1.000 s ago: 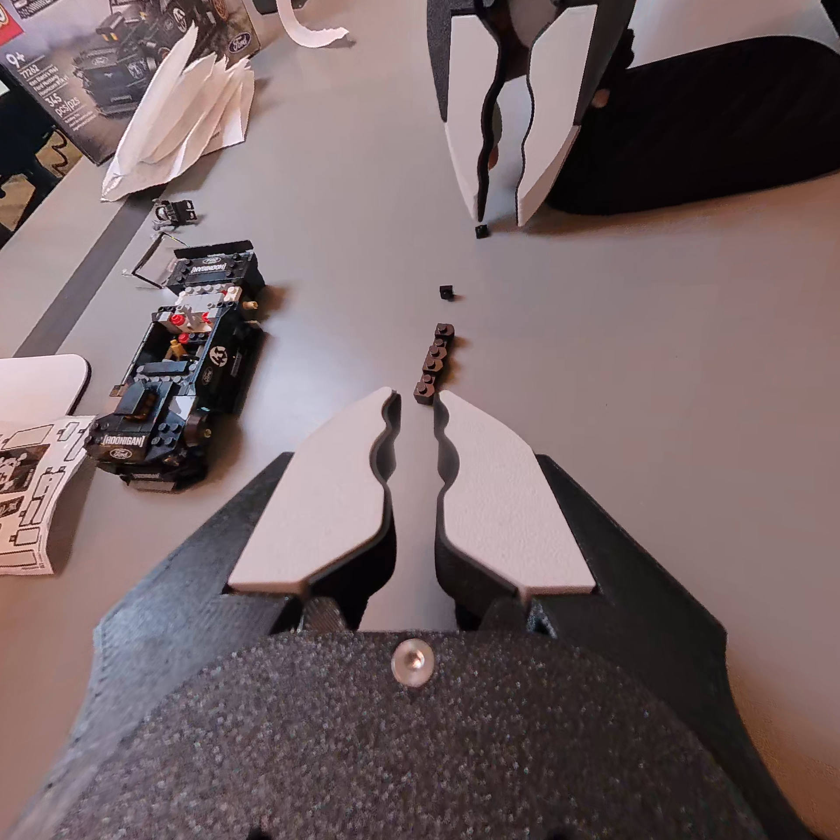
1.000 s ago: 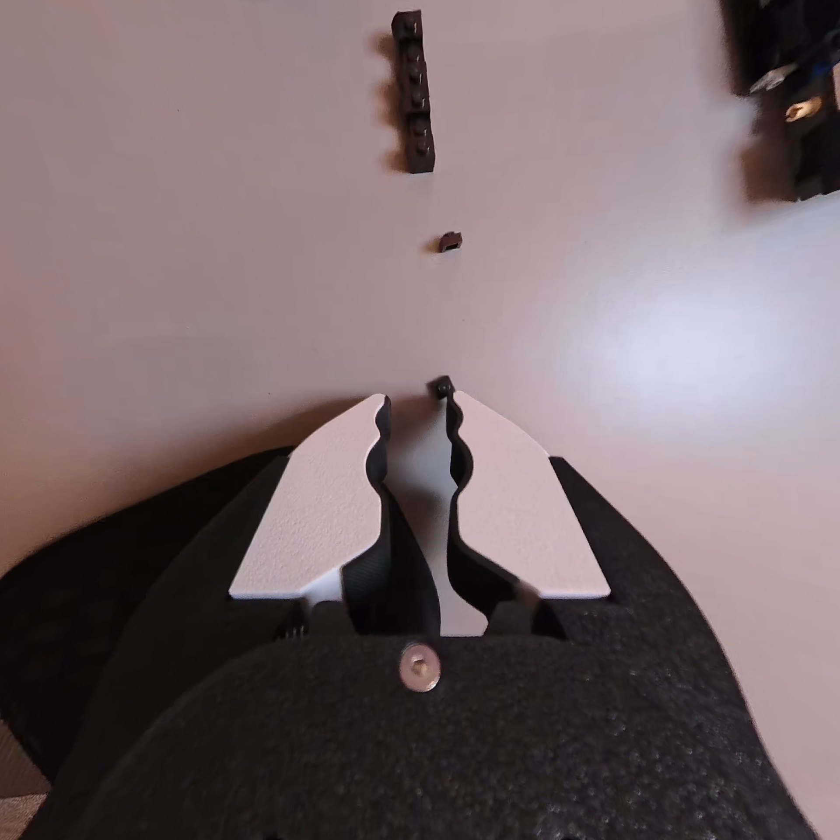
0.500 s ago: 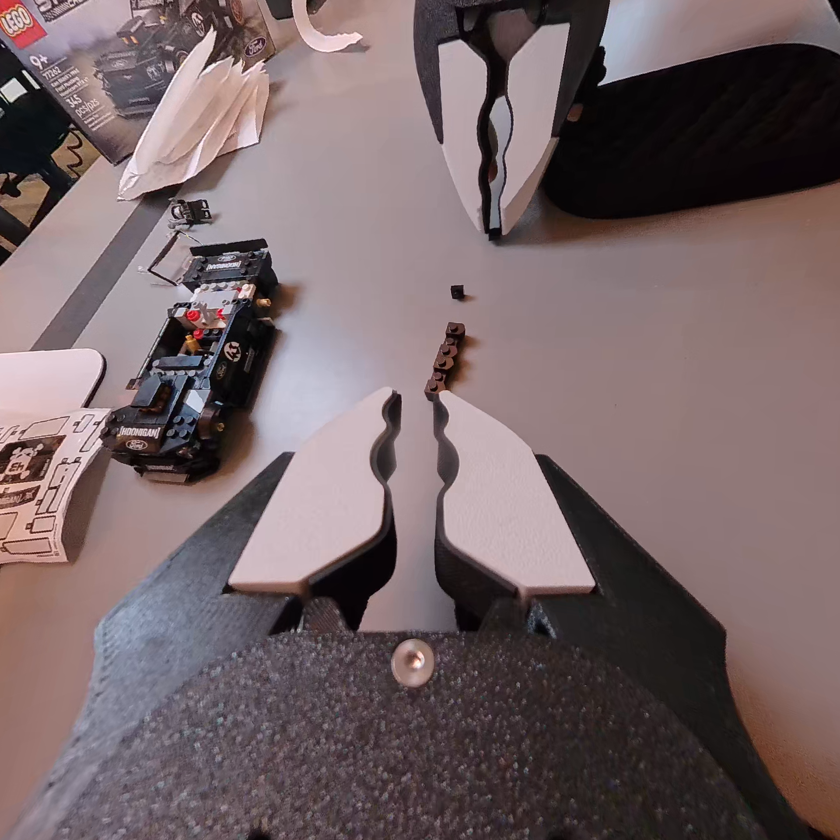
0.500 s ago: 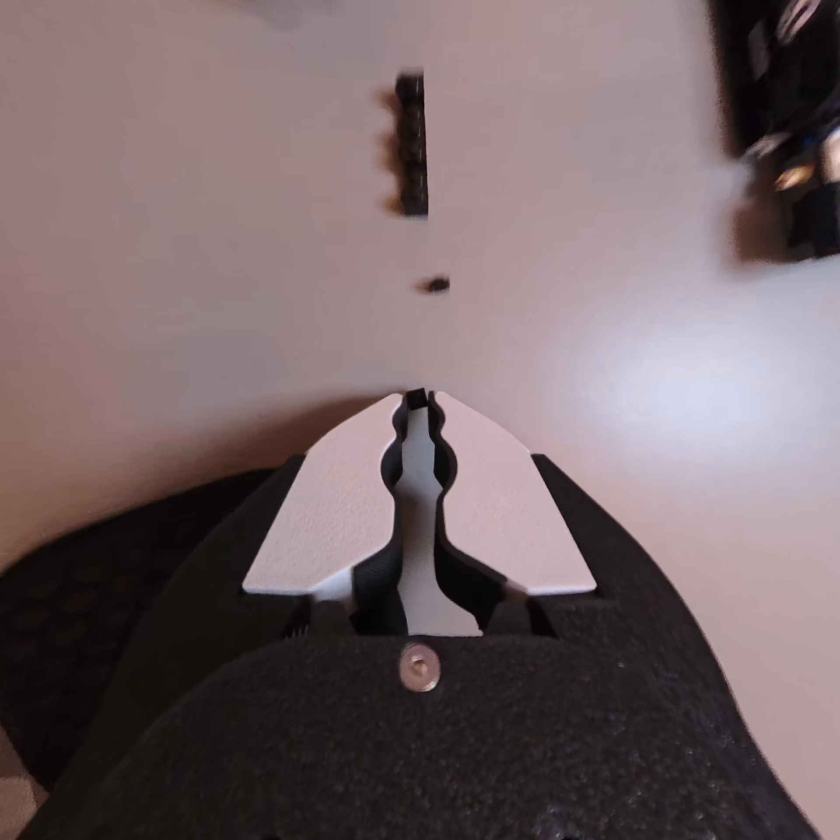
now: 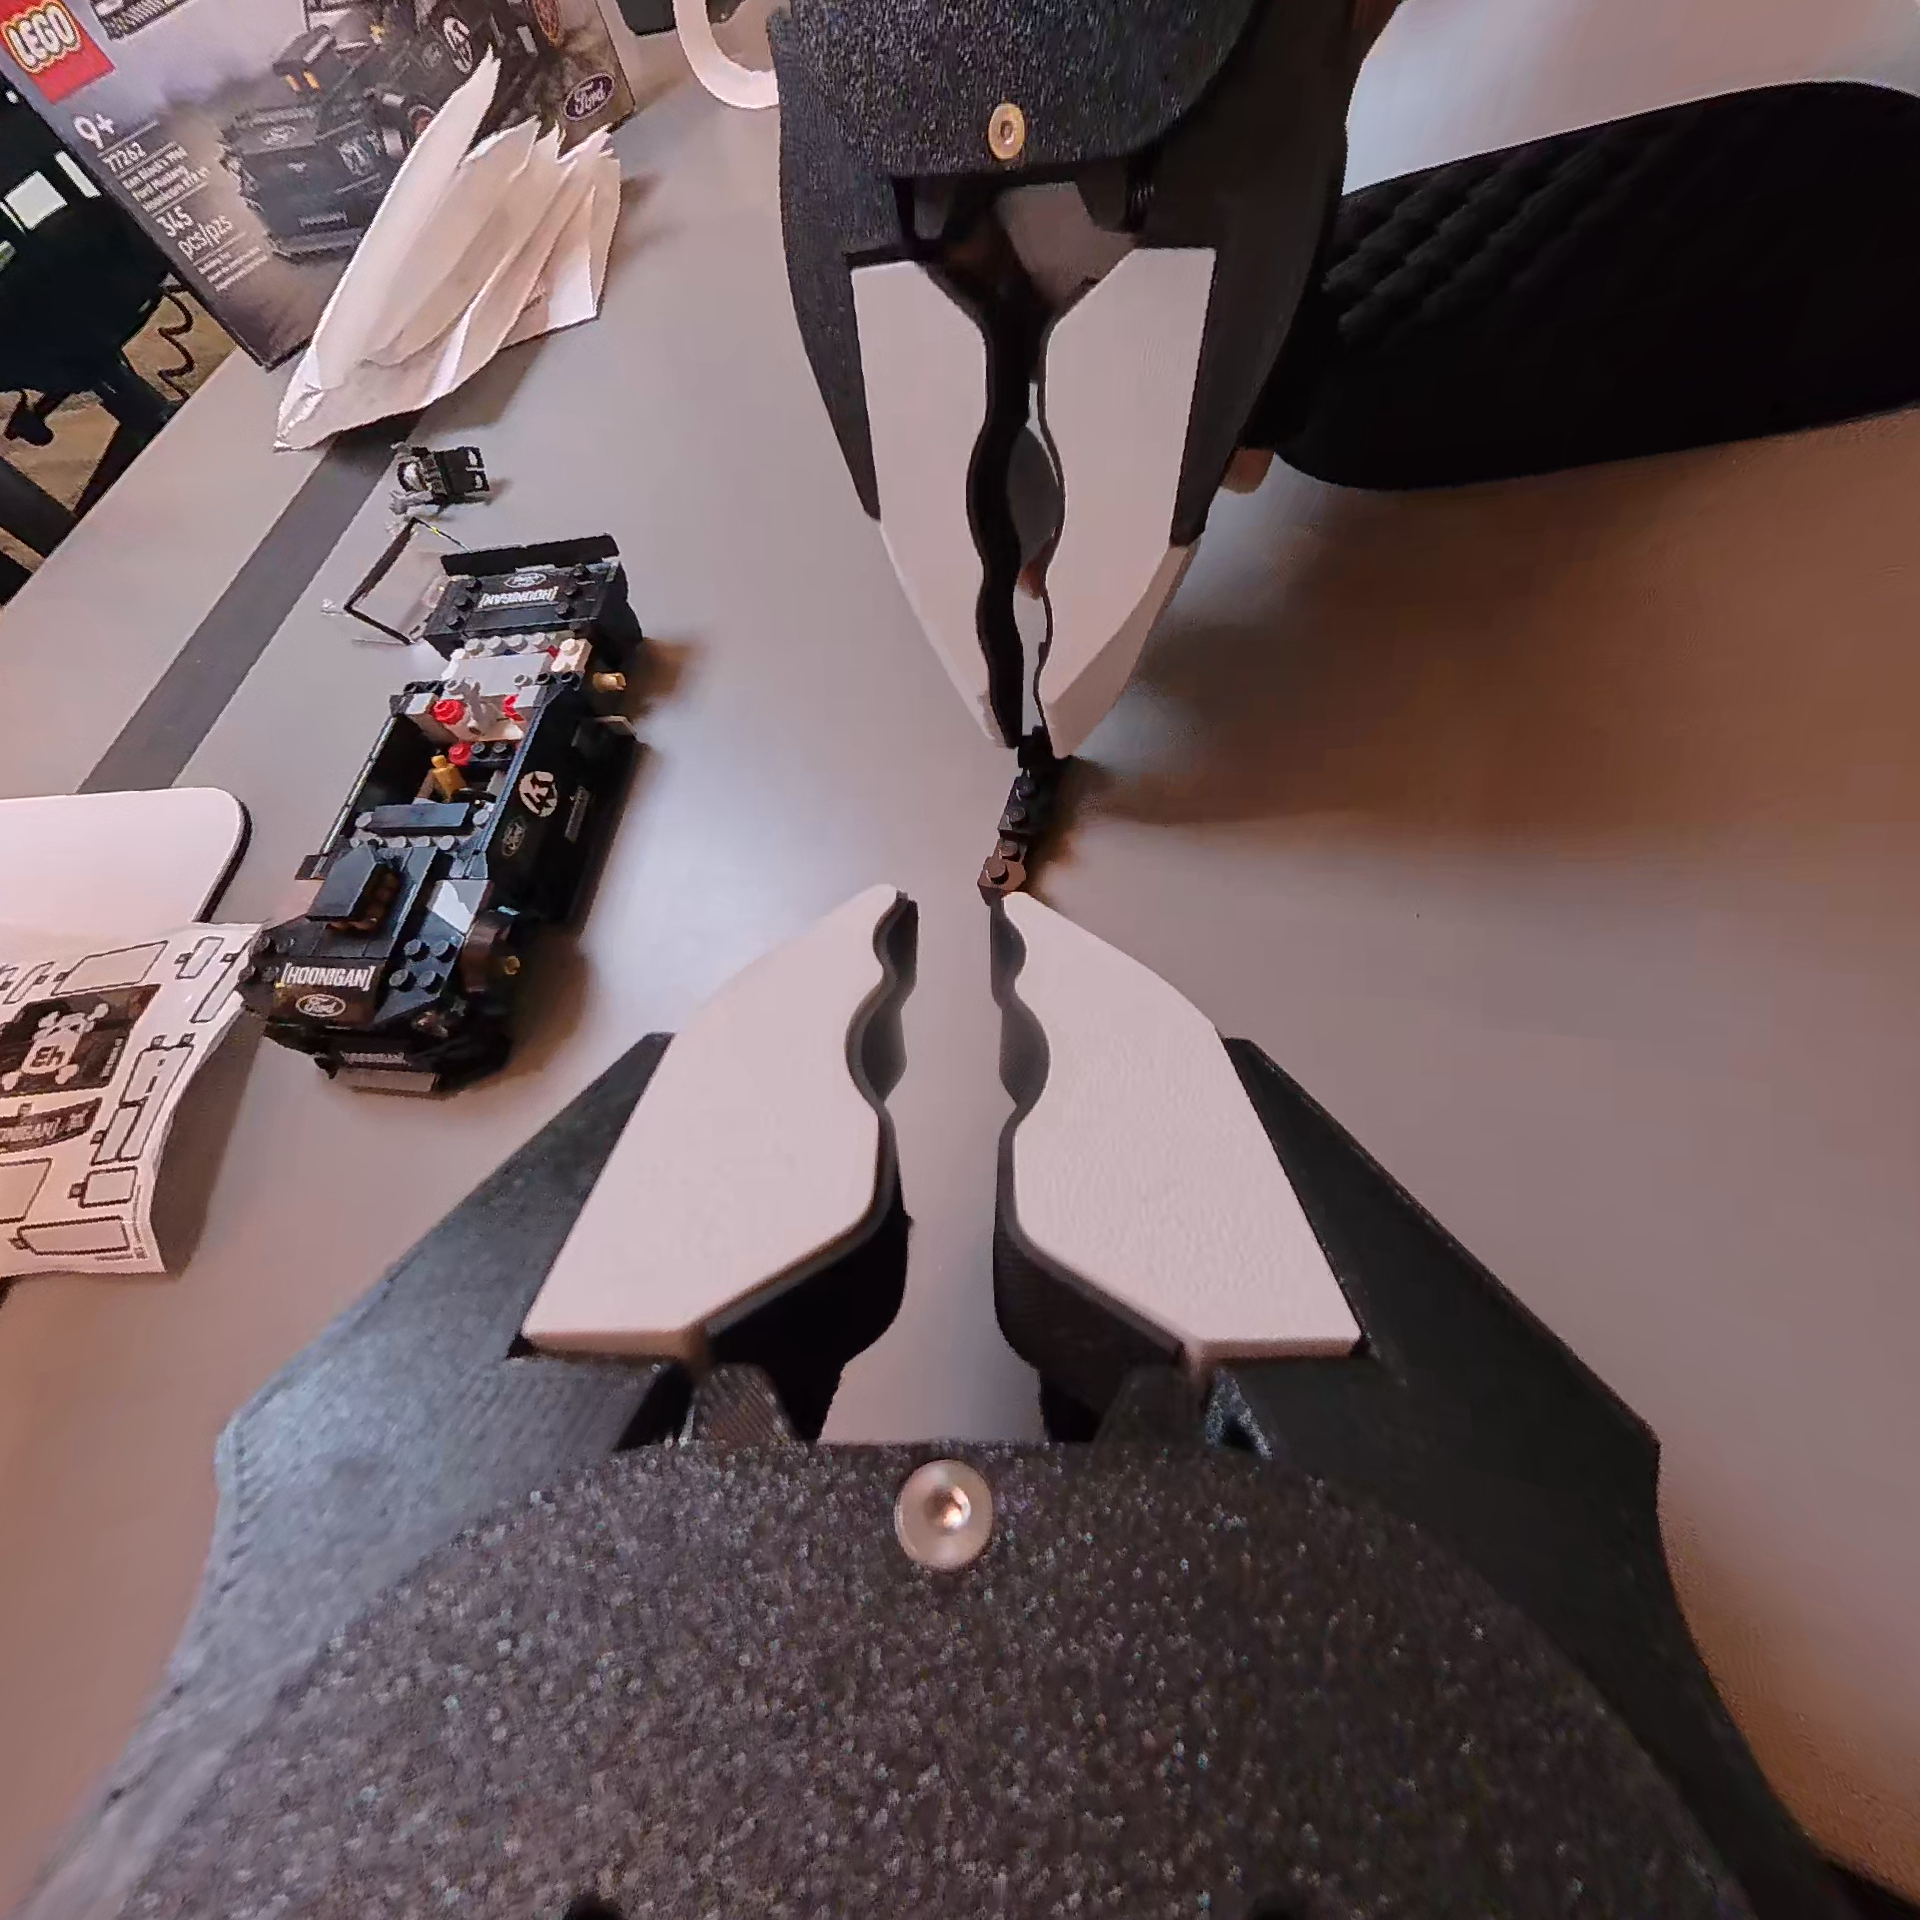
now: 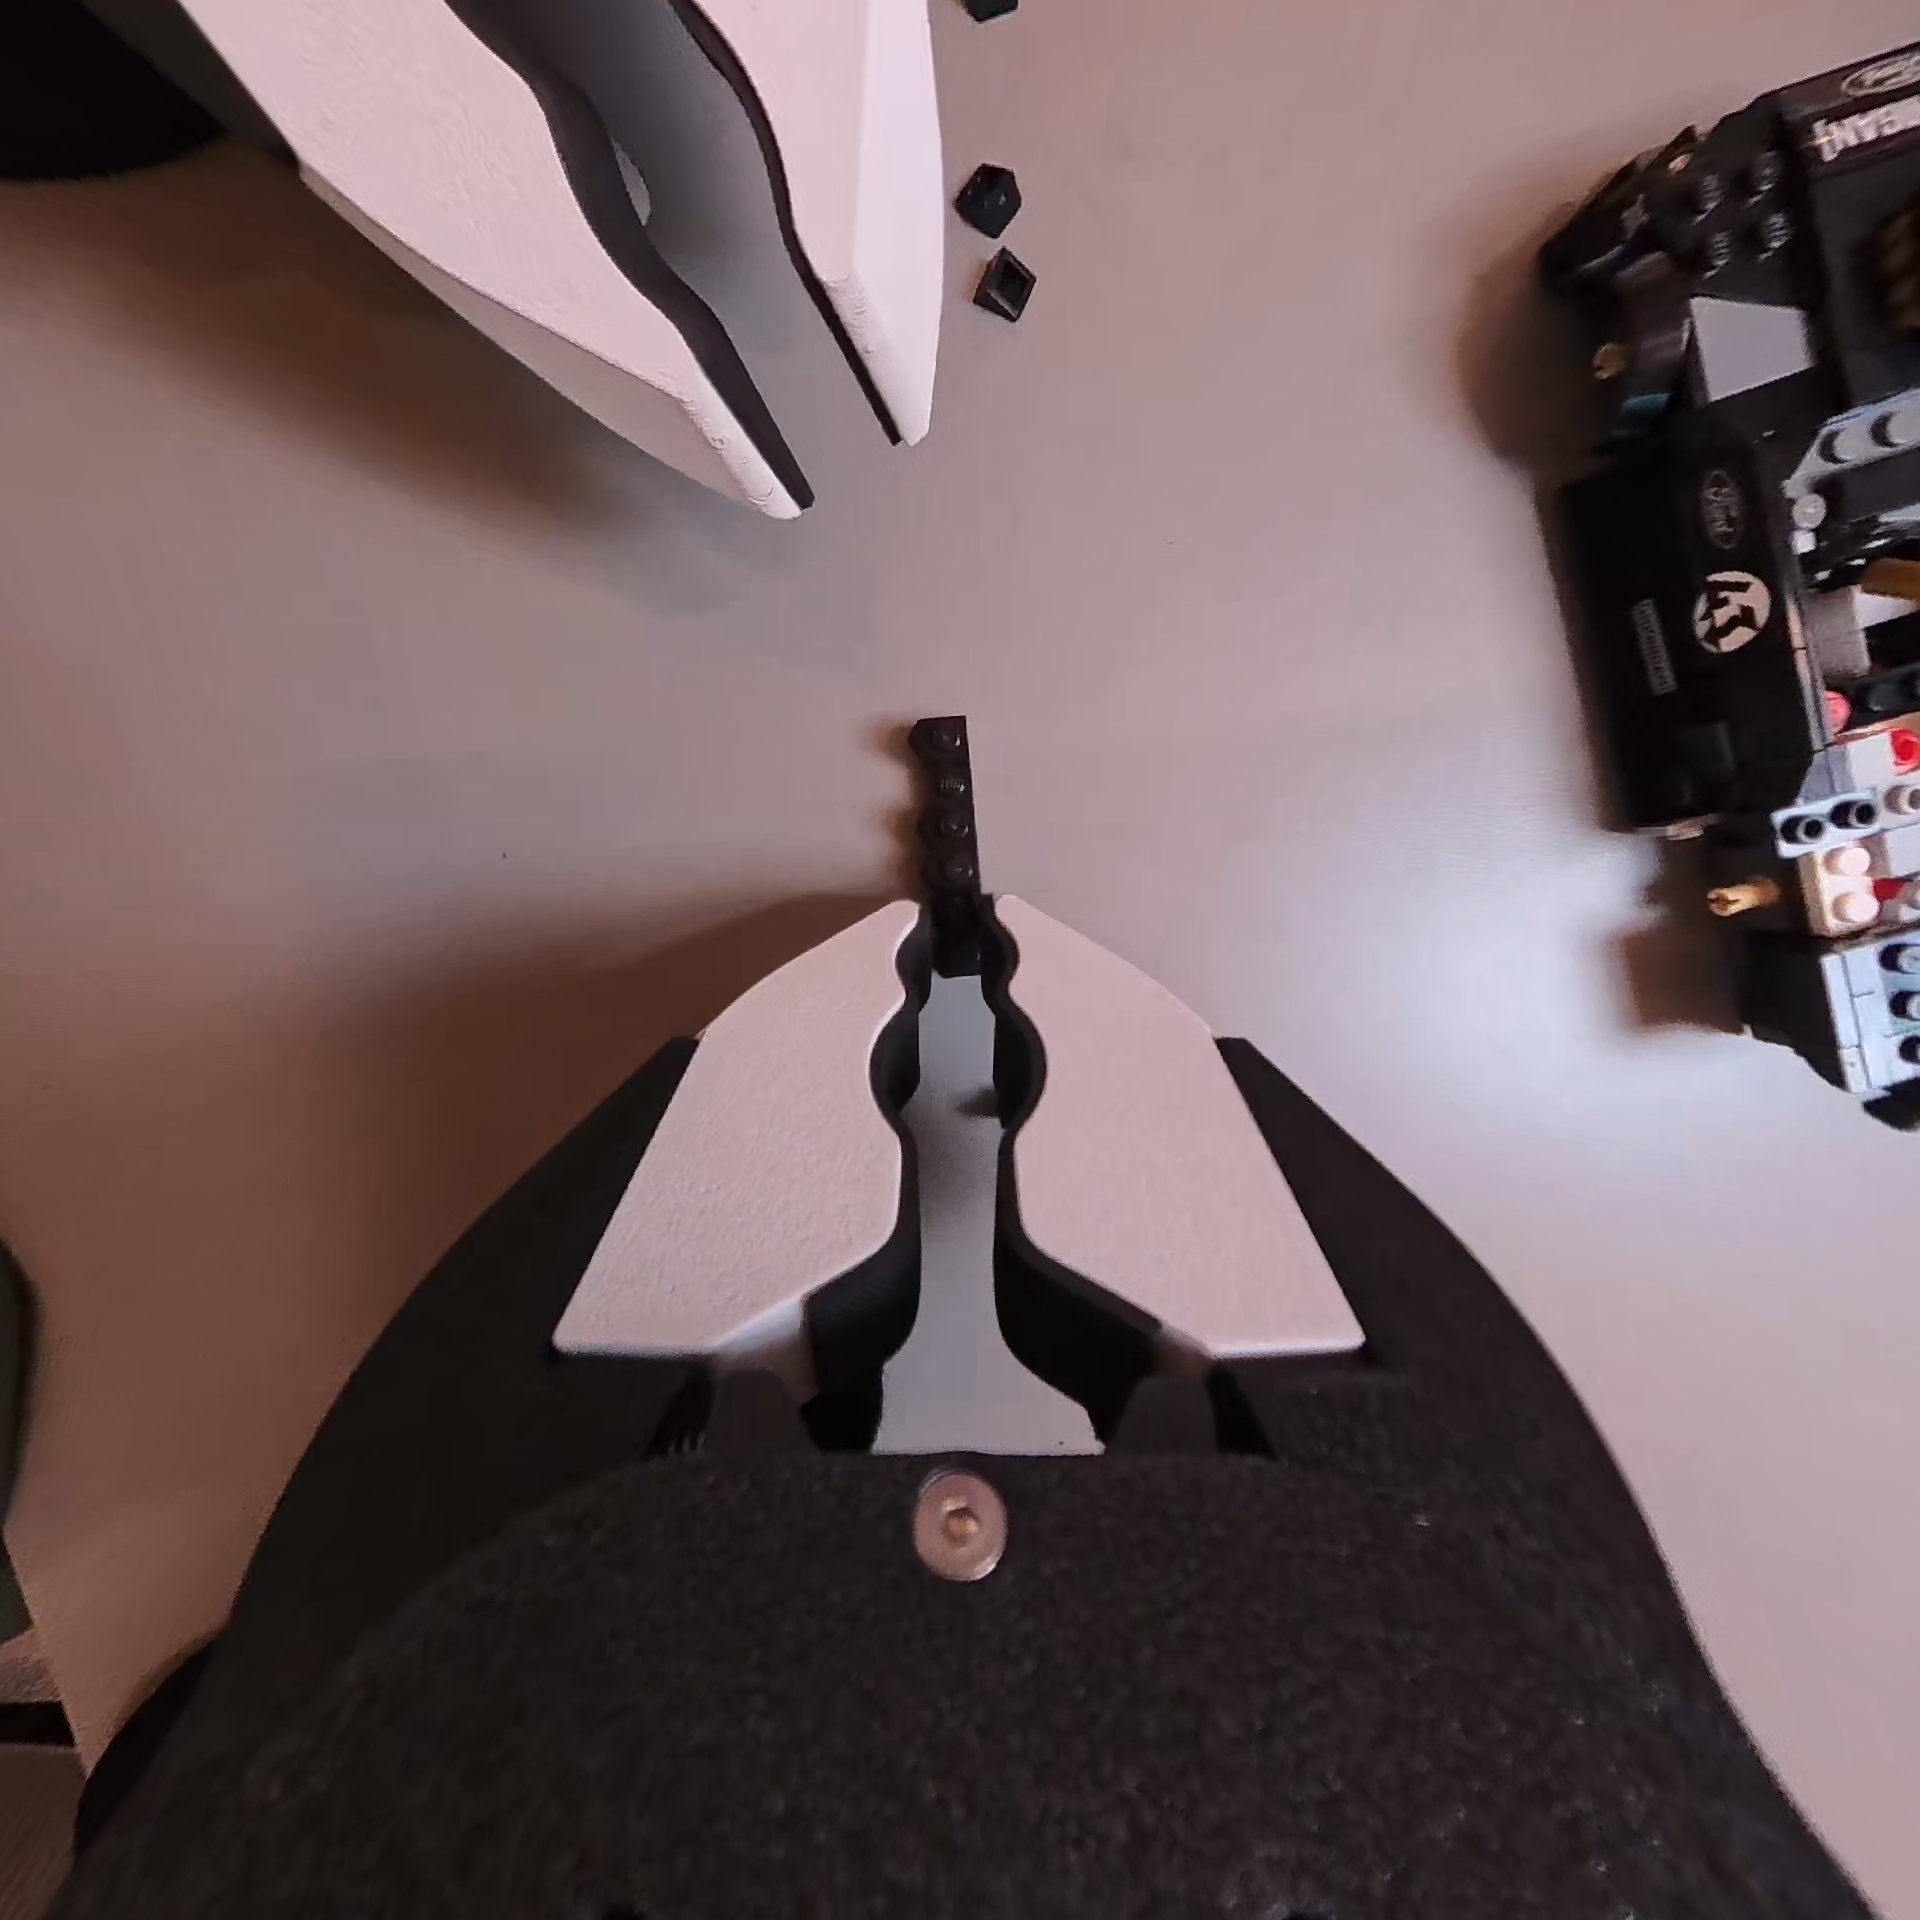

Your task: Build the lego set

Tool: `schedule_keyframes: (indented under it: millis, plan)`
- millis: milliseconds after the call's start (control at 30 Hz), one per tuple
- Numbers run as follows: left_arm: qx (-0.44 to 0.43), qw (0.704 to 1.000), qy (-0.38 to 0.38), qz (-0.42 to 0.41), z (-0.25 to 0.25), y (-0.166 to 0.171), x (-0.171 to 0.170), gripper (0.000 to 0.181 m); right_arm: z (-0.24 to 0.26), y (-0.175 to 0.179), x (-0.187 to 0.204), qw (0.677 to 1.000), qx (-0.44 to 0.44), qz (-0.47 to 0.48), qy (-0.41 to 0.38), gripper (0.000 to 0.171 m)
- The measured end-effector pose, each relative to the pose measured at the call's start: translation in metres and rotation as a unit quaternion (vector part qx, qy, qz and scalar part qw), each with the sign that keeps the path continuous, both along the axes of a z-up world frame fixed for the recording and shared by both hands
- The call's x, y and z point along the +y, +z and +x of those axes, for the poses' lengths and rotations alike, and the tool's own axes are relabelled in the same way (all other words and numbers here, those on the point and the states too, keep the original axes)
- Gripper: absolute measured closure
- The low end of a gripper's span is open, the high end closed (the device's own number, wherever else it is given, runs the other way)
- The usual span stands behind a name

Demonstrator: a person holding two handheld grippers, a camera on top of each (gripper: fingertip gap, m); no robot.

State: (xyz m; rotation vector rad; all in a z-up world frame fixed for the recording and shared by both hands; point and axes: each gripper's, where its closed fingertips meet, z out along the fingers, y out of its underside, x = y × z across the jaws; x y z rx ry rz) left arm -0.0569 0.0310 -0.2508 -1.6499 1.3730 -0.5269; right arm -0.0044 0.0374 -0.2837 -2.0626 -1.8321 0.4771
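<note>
Grey worktop (image 5: pixel 1455 935) now has the right hand-held gripper (image 6: pixel 954 914), moved in from the small stud, pinching the black strip plate's (image 6: pixel 951 821) end, while the left hand-held gripper (image 5: pixel 948 909) waits parted beside it.

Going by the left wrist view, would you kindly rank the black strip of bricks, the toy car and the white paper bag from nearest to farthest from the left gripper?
1. Black strip of bricks: just beyond the left gripper tips.
2. Toy car: off to the left.
3. White paper bag: far upper left, by the box.
</note>
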Motion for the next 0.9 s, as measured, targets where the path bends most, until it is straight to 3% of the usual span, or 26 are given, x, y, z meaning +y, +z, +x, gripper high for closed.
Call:
schedule_keyframes:
  millis: [567,767,900]
  plan:
    - [0.015,1.0,-0.001,-0.013,0.004,-0.009,0.0,0.164,0.001,-0.005,0.002,1.0,-0.016,-0.002,-0.019,0.163]
    - [0.078,0.994,-0.029,-0.074,0.024,-0.033,0.006,0.15,0.001,-0.006,0.003,1.0,-0.011,-0.002,-0.025,0.163]
    - [0.093,0.99,-0.044,-0.095,0.034,-0.037,0.01,0.15,0.001,-0.006,0.002,1.0,-0.005,-0.006,-0.026,0.163]
